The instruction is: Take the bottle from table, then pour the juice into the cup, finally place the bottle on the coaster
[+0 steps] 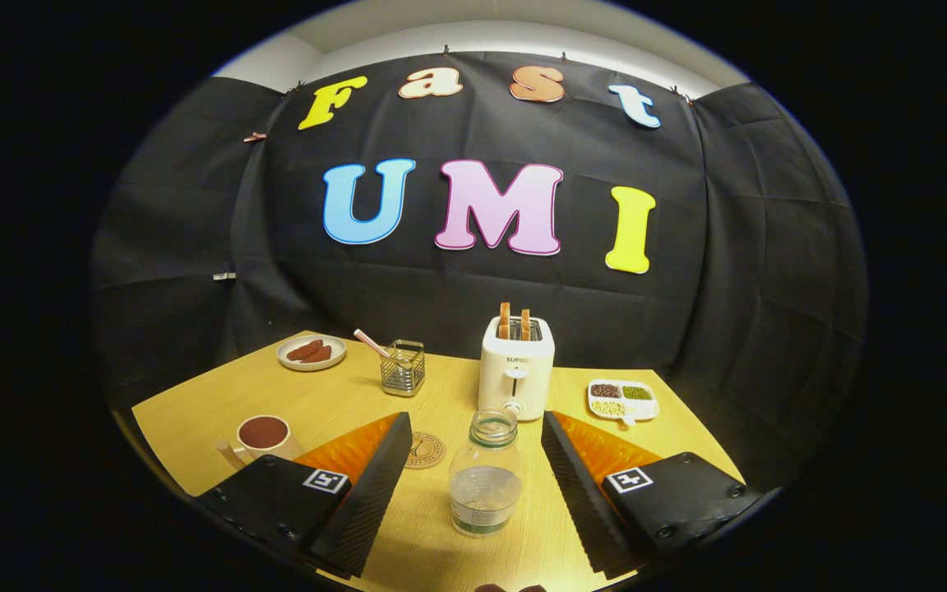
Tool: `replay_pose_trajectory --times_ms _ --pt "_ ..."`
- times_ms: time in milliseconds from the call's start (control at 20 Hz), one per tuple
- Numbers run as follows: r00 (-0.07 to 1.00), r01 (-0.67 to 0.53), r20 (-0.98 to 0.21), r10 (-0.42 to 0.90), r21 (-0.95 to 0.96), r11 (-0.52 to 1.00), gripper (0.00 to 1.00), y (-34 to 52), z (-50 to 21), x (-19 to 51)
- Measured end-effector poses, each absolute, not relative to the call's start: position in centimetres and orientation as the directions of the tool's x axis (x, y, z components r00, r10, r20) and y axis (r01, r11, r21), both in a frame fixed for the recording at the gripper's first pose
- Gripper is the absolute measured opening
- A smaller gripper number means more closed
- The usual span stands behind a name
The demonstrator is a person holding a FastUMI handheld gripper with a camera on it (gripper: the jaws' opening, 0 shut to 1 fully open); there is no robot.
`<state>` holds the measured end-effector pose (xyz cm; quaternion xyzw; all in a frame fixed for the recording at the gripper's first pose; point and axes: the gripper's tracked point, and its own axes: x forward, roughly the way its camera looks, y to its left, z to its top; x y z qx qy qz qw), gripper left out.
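A clear plastic bottle with no cap stands upright on the wooden table, between my two fingers and touching neither. My gripper is open, its ribbed black fingers wide apart on either side of the bottle. A cream cup holding dark liquid stands to the left, just beyond the left finger. A round brown coaster lies flat between the cup and the bottle, partly hidden by the left finger.
A white toaster with two slices of toast stands right behind the bottle. A wire holder with a straw and a plate of sausages sit at the back left. A divided dish of grains sits at the right.
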<state>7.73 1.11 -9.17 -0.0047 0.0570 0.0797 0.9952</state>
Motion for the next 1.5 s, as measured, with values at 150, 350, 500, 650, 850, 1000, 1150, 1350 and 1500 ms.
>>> replay_pose_trajectory --times_ms 150,350,500,650,850,1000,1150,1350,1500 --pt "0.979 -0.160 -0.125 0.161 0.015 0.987 0.98 1.1 -10.6 8.6" --pt "0.976 -0.155 -0.154 0.156 0.021 0.988 0.98 0.6 -13.4 9.4" --pt "0.973 -0.155 -0.167 0.159 0.035 0.987 0.98 0.7 -14.5 9.6" --pt "0.972 -0.156 -0.172 0.161 0.043 0.987 0.98 0.7 -15.7 9.7" --pt "0.970 -0.147 -0.185 0.156 0.063 0.987 0.98 0.6 -16.8 9.9" --pt "0.970 -0.153 -0.180 0.161 0.058 0.987 0.98 0.7 -17.1 10.3" --pt "0.973 -0.156 -0.167 0.160 0.037 0.987 0.98 0.4 -17.1 10.5" --pt "0.969 -0.140 -0.197 0.151 0.071 0.988 0.83 0.3 -18.4 10.6" --pt "0.969 -0.138 -0.195 0.154 0.090 0.986 0.83 0.5 -18.3 10.8"
